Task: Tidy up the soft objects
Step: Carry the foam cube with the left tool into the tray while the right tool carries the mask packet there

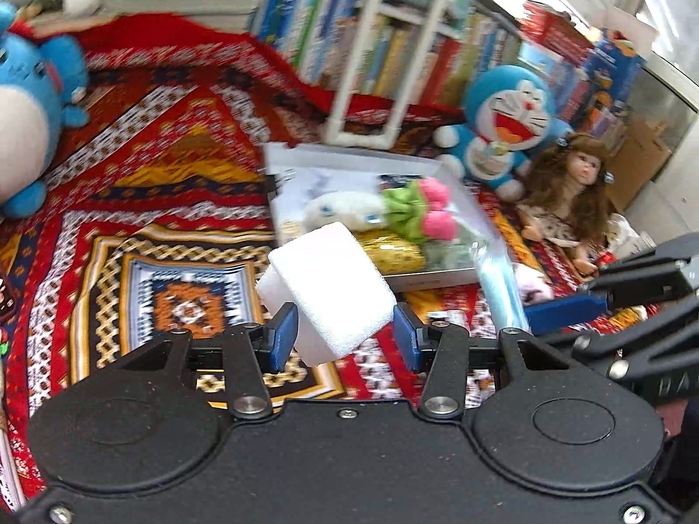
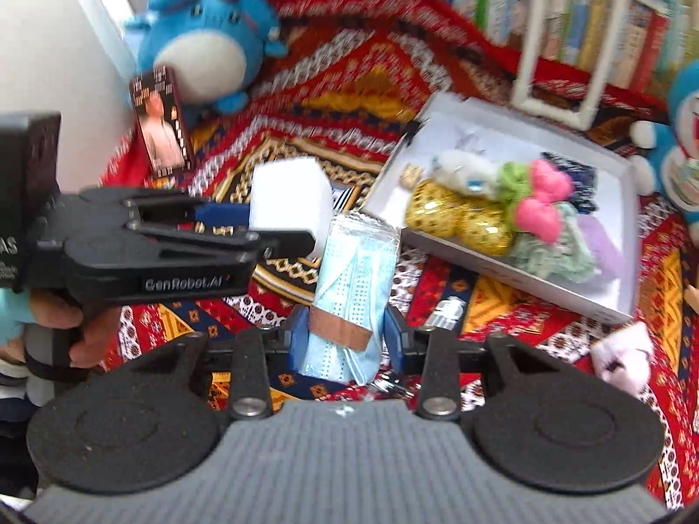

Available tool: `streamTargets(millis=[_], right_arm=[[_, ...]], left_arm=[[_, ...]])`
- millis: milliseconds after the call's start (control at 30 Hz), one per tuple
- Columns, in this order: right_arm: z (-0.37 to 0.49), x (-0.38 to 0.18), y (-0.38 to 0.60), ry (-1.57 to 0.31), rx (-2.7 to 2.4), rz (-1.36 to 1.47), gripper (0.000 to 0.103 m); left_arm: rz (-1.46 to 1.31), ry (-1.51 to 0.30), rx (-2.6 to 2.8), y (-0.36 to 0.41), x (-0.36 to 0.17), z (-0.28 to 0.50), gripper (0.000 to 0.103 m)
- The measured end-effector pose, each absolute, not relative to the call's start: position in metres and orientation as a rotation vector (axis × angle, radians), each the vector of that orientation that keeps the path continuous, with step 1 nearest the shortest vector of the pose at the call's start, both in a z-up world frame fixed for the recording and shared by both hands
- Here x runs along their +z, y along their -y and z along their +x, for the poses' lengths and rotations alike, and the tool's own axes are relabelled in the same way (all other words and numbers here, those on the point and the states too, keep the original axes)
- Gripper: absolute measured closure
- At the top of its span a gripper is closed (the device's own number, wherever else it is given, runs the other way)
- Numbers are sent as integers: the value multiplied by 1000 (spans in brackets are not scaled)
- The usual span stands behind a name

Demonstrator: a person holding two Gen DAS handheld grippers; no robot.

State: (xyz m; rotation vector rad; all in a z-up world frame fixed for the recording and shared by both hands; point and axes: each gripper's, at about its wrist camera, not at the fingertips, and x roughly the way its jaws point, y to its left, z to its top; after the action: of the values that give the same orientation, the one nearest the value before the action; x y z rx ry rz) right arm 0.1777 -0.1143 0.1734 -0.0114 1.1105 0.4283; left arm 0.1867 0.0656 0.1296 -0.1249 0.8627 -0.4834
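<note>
My left gripper (image 1: 345,334) is shut on a white foam block (image 1: 325,288) and holds it above the patterned rug, just in front of the white box (image 1: 419,278). It also shows in the right wrist view (image 2: 279,222) with the block (image 2: 288,196). My right gripper (image 2: 345,334) is shut on a pack of light blue face masks (image 2: 354,279), near the box's near-left corner (image 2: 515,275). The box holds a white plush (image 2: 463,172), pink and green knit flowers (image 2: 537,201) and gold items (image 2: 458,216).
A Doraemon plush (image 1: 502,126) and a long-haired doll (image 1: 568,192) sit right of the box. A blue round plush (image 2: 209,43) and a photo card (image 2: 161,126) are at far left. A white frame (image 1: 375,65) stands before the bookshelf. A small white-pink soft item (image 2: 620,358) lies near right.
</note>
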Motion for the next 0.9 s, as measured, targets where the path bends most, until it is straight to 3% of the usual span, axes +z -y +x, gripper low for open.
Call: streamTargets(millis=[367,900], right_arm=[[169,174,189,-1061,306,64,60],[249,147,267,-980,56,177,59]], left_arm=[[-67,-846,-542,0,157,192,58],[-68,-867,-446,45,148,302,58]])
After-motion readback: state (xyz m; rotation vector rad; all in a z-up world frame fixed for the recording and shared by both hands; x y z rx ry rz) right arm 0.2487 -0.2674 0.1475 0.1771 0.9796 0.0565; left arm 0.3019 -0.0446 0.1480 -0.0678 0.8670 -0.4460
